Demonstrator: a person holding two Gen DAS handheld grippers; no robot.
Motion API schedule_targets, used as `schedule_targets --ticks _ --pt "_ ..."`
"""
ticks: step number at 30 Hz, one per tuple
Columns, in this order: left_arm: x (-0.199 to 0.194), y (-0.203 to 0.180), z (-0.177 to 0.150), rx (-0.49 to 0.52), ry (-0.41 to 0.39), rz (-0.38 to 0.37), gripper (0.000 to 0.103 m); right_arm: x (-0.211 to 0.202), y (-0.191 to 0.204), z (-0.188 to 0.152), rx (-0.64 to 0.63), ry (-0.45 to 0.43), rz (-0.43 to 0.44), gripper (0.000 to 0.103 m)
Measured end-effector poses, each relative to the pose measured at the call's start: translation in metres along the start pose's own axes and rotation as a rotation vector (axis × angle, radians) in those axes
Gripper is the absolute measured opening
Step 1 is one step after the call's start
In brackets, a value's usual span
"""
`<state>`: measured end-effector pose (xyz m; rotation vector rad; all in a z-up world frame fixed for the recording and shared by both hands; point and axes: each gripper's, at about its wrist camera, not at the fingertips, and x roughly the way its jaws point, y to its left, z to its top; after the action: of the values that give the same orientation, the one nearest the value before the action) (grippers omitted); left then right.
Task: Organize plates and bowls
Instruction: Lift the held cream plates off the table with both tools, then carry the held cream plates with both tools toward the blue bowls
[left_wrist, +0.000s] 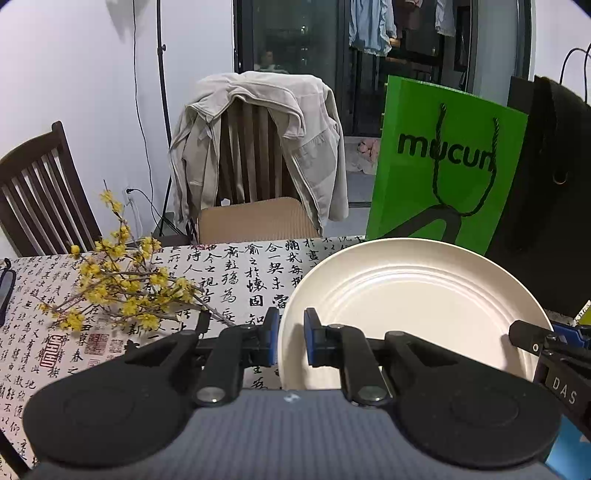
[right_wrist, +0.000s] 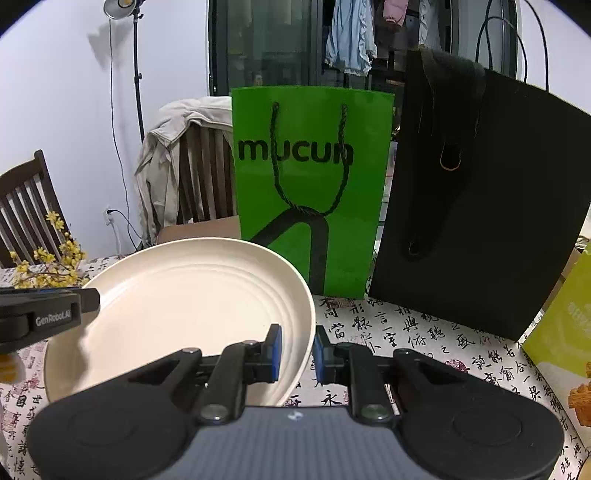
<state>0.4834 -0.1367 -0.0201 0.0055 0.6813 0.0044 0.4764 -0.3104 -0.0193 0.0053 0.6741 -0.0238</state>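
A large cream plate (left_wrist: 413, 295) with ringed grooves hangs above the table, held from both sides. My left gripper (left_wrist: 291, 338) is shut on its left rim, one blue pad on each face of the rim. My right gripper (right_wrist: 297, 350) is shut on the right rim of the same plate (right_wrist: 192, 299). The right gripper's black body shows at the plate's far edge in the left wrist view, and the left gripper's body crosses the plate's left edge in the right wrist view. No bowl is in sight.
The table carries a calligraphy-print cloth (left_wrist: 236, 273). A branch of yellow flowers (left_wrist: 122, 288) lies at the left. A green paper bag (right_wrist: 314, 184) and a black bag (right_wrist: 480, 206) stand behind the plate. A chair with a beige jacket (left_wrist: 258, 147) stands beyond the table.
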Motion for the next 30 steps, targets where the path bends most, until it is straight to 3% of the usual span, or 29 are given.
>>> schedule_targets --ticks 30 --pt "-0.098 0.039 -0.024 -0.026 -0.128 -0.057 0.014 -0.085 0.020 -0.028 0.034 -0.110 0.051 0.017"
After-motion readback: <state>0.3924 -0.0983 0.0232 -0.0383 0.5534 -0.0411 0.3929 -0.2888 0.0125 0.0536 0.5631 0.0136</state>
